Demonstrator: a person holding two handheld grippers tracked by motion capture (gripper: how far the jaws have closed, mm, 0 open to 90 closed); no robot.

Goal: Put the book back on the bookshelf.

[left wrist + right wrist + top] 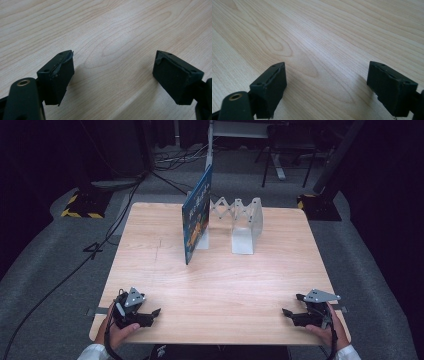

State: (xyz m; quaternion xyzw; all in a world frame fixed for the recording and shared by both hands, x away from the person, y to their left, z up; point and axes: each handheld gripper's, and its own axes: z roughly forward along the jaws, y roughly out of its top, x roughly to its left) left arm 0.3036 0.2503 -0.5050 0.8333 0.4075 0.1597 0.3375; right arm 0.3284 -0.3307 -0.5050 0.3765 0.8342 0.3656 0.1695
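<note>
My left tool [150, 314], near-left table [220, 285] corner: released, empty. Blue picture book [196, 216], far-centre, upright against white accordion metal bookend rack [243, 222], apparently for support. My right tool [291, 312], near-right corner: released, empty.

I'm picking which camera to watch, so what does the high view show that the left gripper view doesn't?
The high view has the blue book standing against the white folding rack, plus both hands with the left gripper and the right gripper. The left gripper view gives a close look at that gripper's pads, wide apart with nothing between. Both show the wooden table.
</note>
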